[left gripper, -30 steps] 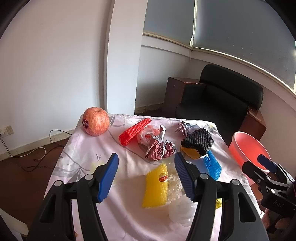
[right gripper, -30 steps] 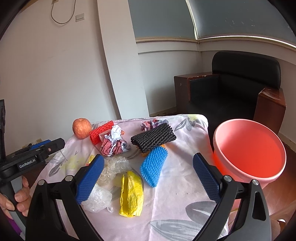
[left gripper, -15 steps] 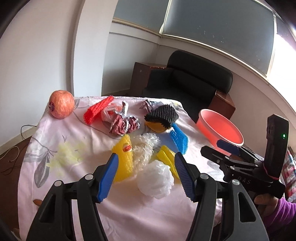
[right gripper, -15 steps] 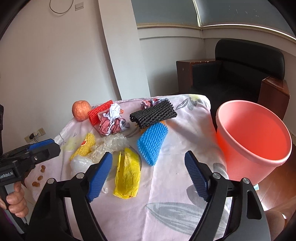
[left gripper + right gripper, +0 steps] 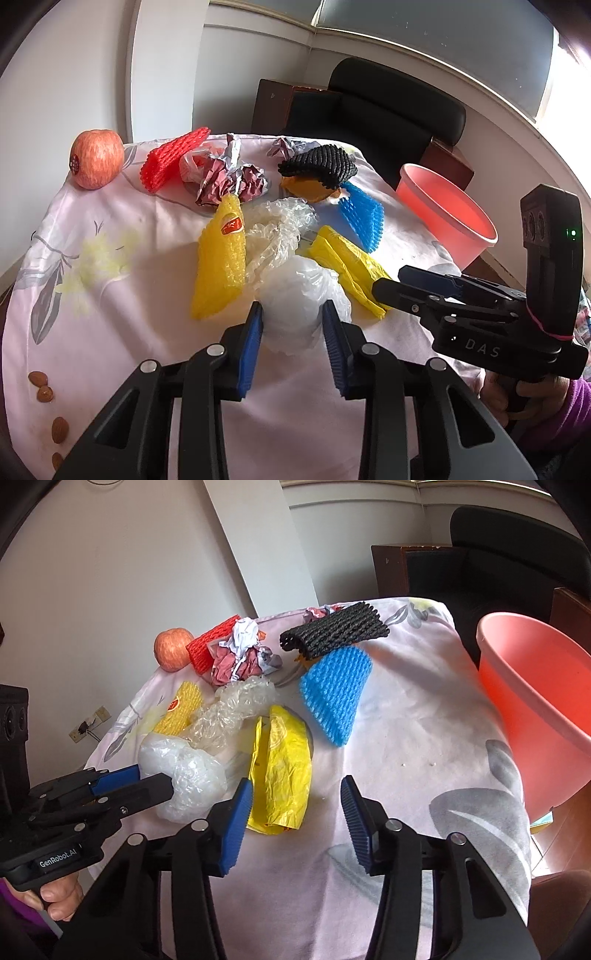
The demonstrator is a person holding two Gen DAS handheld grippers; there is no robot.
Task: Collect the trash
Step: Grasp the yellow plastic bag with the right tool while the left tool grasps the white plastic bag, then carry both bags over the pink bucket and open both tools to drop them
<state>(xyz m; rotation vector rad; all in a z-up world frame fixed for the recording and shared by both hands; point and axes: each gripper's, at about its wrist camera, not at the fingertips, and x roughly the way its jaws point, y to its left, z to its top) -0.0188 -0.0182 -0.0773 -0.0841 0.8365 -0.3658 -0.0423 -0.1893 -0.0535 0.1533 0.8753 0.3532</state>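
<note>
The left gripper (image 5: 291,317) has its 2 blue pads against both sides of the white plastic bag (image 5: 299,299) at the near edge of the table (image 5: 110,325). I judge the grip should be firm and the lift straight up, because the clear wrap (image 5: 277,229) and yellow bag (image 5: 347,269) touch it and may drag along. The right gripper (image 5: 295,812) hovers half open and empty beside the yellow bag, and the red tub (image 5: 546,701) waits at the table's right, past the blue foam net (image 5: 336,690).
</note>
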